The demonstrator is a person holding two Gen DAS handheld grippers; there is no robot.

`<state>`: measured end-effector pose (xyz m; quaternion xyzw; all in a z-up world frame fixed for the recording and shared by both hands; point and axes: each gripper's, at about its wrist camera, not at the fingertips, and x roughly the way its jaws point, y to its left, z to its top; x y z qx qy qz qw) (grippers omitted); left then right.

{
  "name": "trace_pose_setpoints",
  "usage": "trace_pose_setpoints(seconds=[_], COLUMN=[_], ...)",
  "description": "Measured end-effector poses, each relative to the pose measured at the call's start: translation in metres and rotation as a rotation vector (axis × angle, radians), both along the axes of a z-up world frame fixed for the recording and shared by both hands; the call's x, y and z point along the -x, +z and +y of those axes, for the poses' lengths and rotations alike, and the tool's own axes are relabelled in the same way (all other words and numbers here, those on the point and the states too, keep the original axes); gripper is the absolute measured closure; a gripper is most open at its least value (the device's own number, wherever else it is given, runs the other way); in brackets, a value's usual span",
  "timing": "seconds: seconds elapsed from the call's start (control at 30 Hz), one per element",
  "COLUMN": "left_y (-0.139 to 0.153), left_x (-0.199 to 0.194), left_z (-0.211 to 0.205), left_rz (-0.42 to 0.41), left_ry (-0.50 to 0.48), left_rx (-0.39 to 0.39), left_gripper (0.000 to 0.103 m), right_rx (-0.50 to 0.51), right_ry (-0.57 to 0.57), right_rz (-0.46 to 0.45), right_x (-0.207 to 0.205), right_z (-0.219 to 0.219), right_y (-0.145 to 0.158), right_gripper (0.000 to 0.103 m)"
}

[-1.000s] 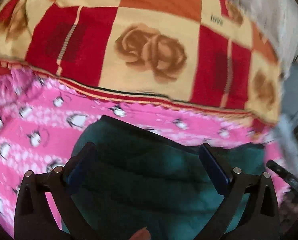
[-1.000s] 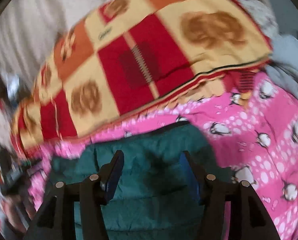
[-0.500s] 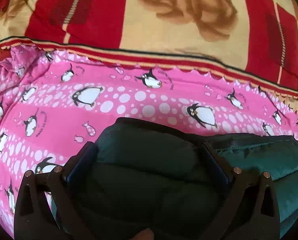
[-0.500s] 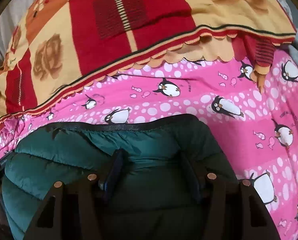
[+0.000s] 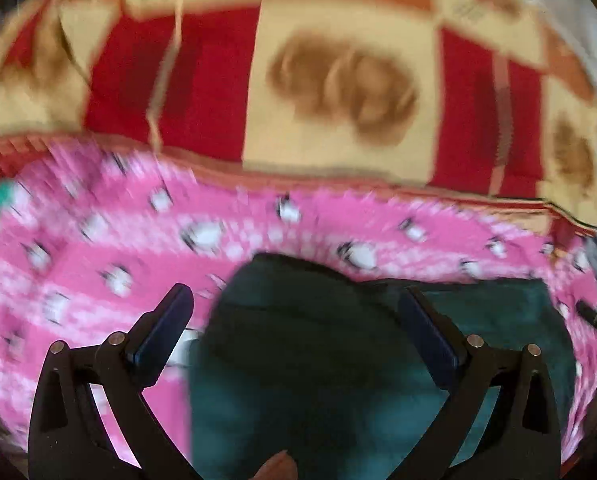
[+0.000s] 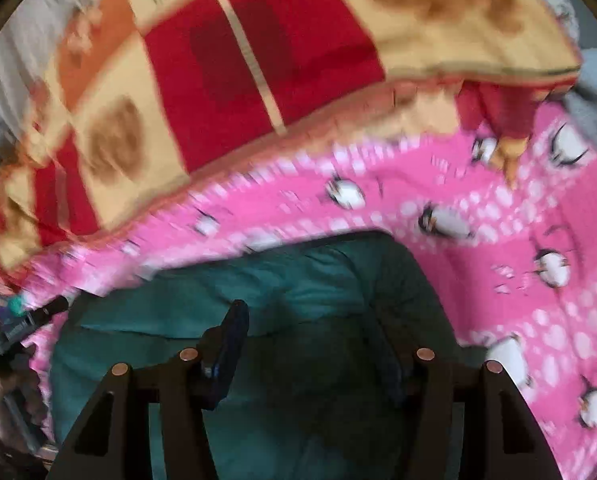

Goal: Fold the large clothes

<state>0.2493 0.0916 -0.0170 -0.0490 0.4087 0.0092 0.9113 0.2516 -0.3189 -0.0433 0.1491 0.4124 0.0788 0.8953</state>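
A dark green padded jacket lies bunched on a pink penguin-print sheet. My left gripper is open above the jacket's left part, its left finger over the sheet and its right finger over the jacket. In the right wrist view the jacket fills the lower middle. My right gripper is open, its jaws wide apart over the jacket's right end; whether the fingers touch the fabric I cannot tell. Both views are blurred by motion.
A red, cream and orange rose-pattern blanket lies folded behind the sheet and also shows in the right wrist view. The other gripper's dark tip shows at the jacket's left end. Grey fabric lies at the far right.
Both grippers have lifted back from the jacket. The left one has shifted left, so its left finger is now off the jacket over the sheet.
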Motion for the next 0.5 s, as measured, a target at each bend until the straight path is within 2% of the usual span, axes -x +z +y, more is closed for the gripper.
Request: trace_pose_setpoints(seconds=[0.03,0.13,0.23,0.3,0.37,0.43,0.5], left_y=[0.024,0.061,0.081,0.084,0.08,0.071,0.062], left_x=[0.028,0.094,0.163,0.212,0.25,0.285,0.304], left_z=[-0.003,-0.009,-0.013,-0.015,-0.019,-0.023,-0.027], left_rz=[-0.052,-0.136,-0.188,-0.224,-0.227,-0.206,-0.168], left_ry=[-0.014,-0.062,-0.121,-0.135,-0.148,-0.159,-0.155], left_rx=[-0.043,-0.098,-0.116,-0.109,-0.1,-0.077,-0.037], left_gripper=[0.0,0.0,0.0,0.0,0.0,0.0,0.0], right_rx=[0.014,0.057,0.137,0.17,0.198,0.217,0.222], right_ry=[0.002,0.012,0.044,0.05,0.051,0.047,0.043], right_rz=[-0.025,-0.067,-0.111,-0.141,-0.161,-0.167,-0.162], right_x=[0.016,0.071,0.141,0.183,0.228,0.262,0.29], right_z=[-0.001,0.0,0.004,0.005,0.005,0.001,-0.003], right_y=[0.016,0.058,0.087,0.096,0.099,0.098,0.092], right_gripper=[0.045,0.045,0.045,0.045,0.045,0.045,0.045])
